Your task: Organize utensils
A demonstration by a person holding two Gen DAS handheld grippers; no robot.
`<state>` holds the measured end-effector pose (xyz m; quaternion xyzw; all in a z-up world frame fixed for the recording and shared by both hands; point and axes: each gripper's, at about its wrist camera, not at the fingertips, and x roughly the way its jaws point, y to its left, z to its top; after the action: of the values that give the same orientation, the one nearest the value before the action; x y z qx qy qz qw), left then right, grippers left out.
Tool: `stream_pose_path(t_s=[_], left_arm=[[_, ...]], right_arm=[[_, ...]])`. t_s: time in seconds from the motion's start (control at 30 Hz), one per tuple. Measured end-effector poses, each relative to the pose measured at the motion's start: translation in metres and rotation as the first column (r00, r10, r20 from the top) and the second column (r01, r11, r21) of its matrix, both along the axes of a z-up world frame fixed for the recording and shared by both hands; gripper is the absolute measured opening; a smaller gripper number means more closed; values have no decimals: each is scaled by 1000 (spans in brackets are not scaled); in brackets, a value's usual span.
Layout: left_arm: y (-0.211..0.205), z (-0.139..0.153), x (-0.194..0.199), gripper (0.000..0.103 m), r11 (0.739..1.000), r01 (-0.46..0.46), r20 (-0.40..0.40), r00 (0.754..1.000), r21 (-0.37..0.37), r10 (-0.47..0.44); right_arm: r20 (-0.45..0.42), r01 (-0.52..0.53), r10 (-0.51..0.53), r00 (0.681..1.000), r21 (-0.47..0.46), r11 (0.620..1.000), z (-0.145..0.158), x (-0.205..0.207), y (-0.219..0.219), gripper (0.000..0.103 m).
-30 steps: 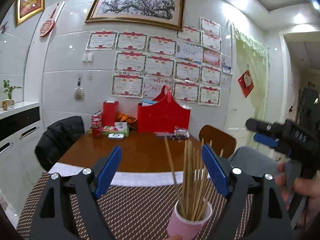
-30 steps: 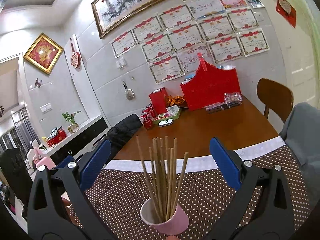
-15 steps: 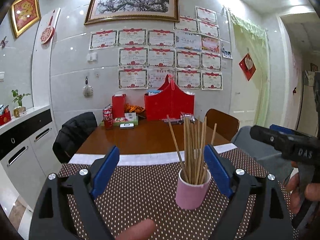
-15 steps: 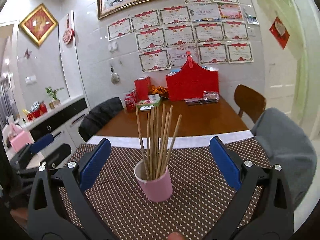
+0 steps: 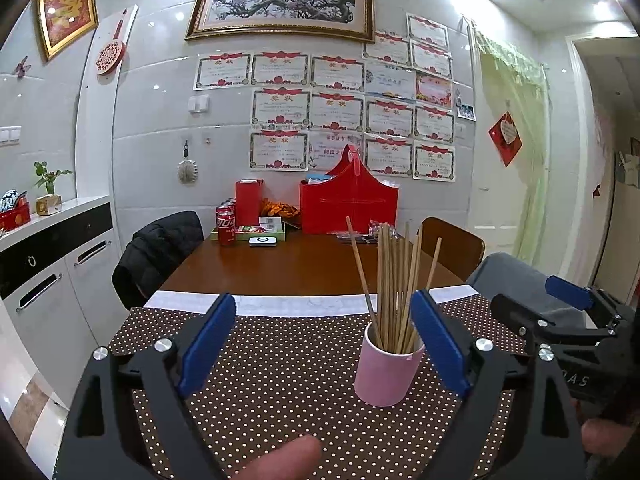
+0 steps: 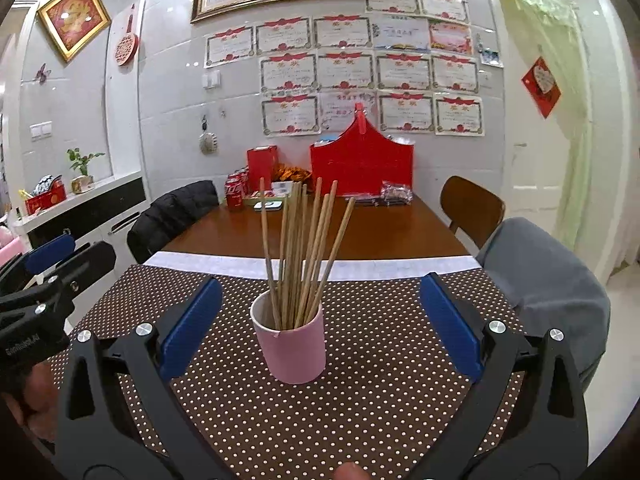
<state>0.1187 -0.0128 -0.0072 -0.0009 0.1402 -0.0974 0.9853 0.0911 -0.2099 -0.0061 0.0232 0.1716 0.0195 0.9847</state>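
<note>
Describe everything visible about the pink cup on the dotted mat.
The pink cylindrical cup is matte pink outside and white inside, with no handle. It looks like plastic or ceramic; I cannot tell which. It stands upright on the brown white-dotted placemat, holding a bundle of thin wooden chopsticks that lean and fan outward above its rim. Neither open tool touches it: it stands between the right tool's blue pads, and near the left tool's right pad.

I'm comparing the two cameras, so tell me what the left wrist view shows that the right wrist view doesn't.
Only the left wrist view shows the right tool from outside, at its right edge. Only the right wrist view shows the left tool from outside, at its left edge. Both share the pink cup of wooden chopsticks standing on the dotted mat.
</note>
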Motion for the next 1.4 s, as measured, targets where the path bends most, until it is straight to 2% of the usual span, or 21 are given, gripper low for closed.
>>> stream_pose_path(t_s=[0.4, 1.4], left_arm=[[-7, -3, -5, 100, 1000, -3, 2, 1000, 15, 3], [-8, -6, -8, 100, 1000, -12, -15, 1000, 1, 12]], right_arm=[[12, -7, 7, 1000, 13, 1000, -1, -5, 0, 97], [18, 9, -9, 1000, 19, 1000, 0, -7, -4, 97]])
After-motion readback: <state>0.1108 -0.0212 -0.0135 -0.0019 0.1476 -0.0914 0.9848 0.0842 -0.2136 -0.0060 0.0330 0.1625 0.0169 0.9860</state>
